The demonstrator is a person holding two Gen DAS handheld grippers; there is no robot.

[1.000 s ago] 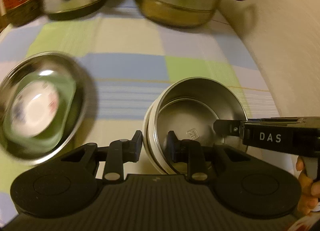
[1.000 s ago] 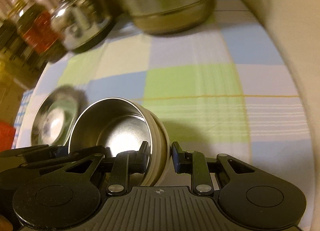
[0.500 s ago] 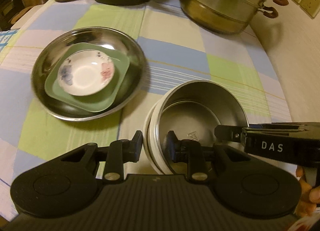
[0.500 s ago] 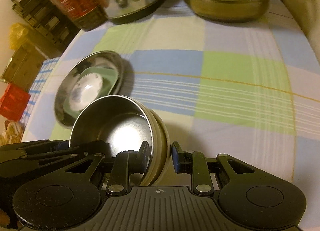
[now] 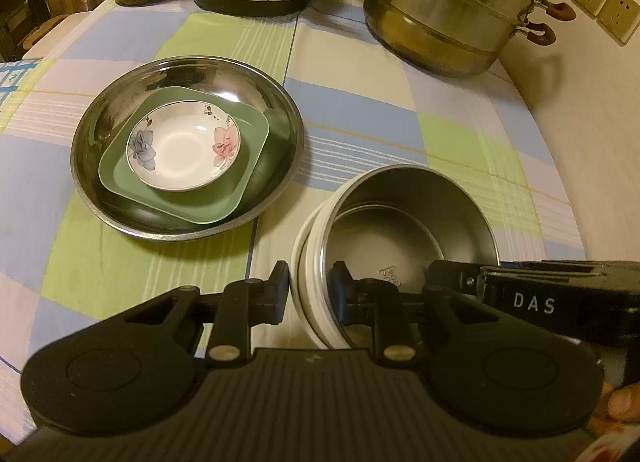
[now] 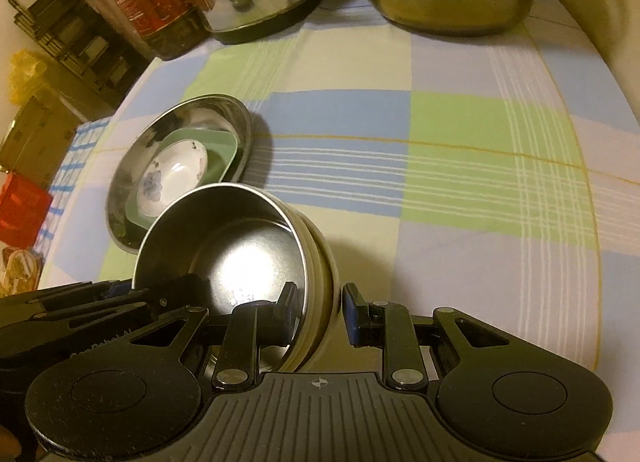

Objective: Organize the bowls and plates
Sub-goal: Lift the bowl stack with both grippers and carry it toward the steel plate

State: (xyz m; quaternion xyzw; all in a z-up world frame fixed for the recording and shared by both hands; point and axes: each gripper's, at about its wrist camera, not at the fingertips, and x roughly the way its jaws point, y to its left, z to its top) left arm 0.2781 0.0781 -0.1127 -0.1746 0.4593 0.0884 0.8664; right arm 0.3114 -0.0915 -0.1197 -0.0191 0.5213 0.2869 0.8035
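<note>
Stacked bowls (image 5: 408,230) clamped by both hand-held grippers.
Left hand-held gripper (image 5: 308,292) and right (image 6: 318,314) each pinch opposite rims (steel bowl nested inside); plate stack (image 5: 186,146) lies just beside.

both tools are matte black plastic. the left gripper (image 5: 308,292) has a ribbed grey-black deck at the near edge, two round housings with a pressed disc in each, and slim linkage arms pinned by silver screws — its pads are black. the right gripper (image 6: 320,312) is built the same, with a small crosshair mark on its deck and blue pads (image 6: 351,312). seen side-on from the left camera, its body carries white letters — "das".
</note>
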